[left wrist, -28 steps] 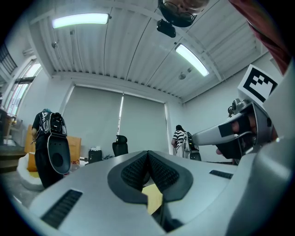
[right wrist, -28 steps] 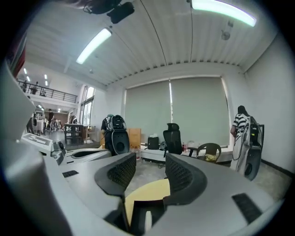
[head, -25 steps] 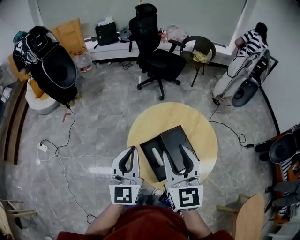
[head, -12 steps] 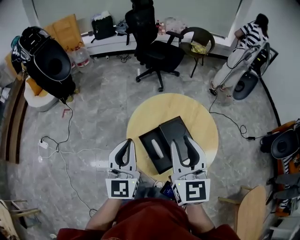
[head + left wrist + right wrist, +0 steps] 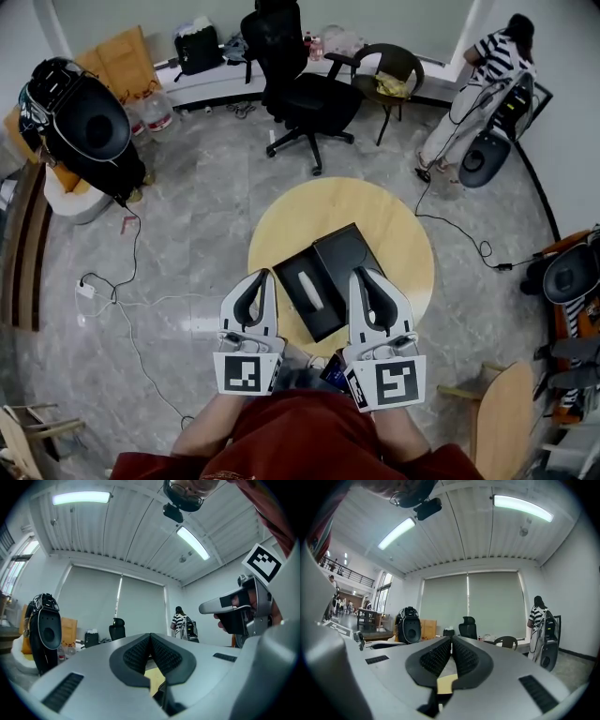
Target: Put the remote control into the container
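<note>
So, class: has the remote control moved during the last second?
No: the remote control lies in the same spot in the black container on the round table.

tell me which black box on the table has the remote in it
The left box; the white remote lies in it. The right box shows none.

Pale yellow wooden table [image 5: 398, 239], black container [image 5: 323, 317], white remote control [image 5: 307, 287], grey marbled floor [image 5: 197, 225], black-and-white striped shirt [image 5: 494, 58] far right.
</note>
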`<state>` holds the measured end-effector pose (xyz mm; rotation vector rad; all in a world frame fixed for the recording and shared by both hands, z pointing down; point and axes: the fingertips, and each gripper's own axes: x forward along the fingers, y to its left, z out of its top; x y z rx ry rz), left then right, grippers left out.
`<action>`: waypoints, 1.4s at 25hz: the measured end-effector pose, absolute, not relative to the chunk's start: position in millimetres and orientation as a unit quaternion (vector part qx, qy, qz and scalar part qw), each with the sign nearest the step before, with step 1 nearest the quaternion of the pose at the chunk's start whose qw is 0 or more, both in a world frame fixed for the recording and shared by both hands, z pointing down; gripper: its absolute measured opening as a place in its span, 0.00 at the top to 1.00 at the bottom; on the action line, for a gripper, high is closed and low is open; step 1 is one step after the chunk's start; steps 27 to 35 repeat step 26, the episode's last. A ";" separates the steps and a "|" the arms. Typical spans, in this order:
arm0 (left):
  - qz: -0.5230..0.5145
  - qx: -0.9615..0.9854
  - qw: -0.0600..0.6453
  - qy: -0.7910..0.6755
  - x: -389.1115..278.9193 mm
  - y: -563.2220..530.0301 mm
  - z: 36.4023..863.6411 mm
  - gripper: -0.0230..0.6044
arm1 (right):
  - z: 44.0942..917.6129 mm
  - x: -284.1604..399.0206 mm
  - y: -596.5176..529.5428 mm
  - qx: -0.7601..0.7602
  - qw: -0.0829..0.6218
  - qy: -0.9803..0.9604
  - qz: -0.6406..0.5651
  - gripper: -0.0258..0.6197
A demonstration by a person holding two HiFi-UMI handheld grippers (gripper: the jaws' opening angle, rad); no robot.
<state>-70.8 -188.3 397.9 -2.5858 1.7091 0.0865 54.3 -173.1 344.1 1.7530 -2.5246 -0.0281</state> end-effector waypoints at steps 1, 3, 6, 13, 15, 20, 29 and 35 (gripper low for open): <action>0.032 -0.834 0.018 0.550 -68.5 -188.7 396.0 0.94 | 343.5 55.5 -173.2 0.572 0.037 -0.819 -0.014 0.92; 0.039 -0.835 0.012 0.549 -63.6 -188.6 393.4 0.94 | 343.1 58.0 -173.0 0.574 0.044 -0.817 -0.023 0.92; 0.032 -0.841 0.022 0.539 -56.9 -187.2 390.5 0.94 | 342.7 61.2 -172.4 0.576 0.049 -0.815 -0.031 0.92; 0.037 -0.847 0.026 0.529 -49.4 -182.6 379.0 0.94 | 334.2 64.3 -167.8 0.584 0.034 -0.810 -0.035 0.92; 0.042 -0.847 0.024 0.529 -47.5 -180.5 374.9 0.94 | 339.6 64.4 -164.3 0.578 0.049 -0.814 -0.039 0.92; 0.053 -0.846 0.019 0.530 -47.0 -177.3 366.5 0.94 | 335.1 60.5 -161.6 0.581 0.027 -0.812 -0.053 0.92; 0.072 -0.841 0.005 0.536 -48.6 -169.7 363.3 0.94 | 337.4 59.4 -157.6 0.585 0.015 -0.809 -0.049 0.92; 0.072 -0.841 0.005 0.536 -48.6 -169.7 363.3 0.94 | 337.4 59.4 -157.6 0.585 0.015 -0.809 -0.049 0.92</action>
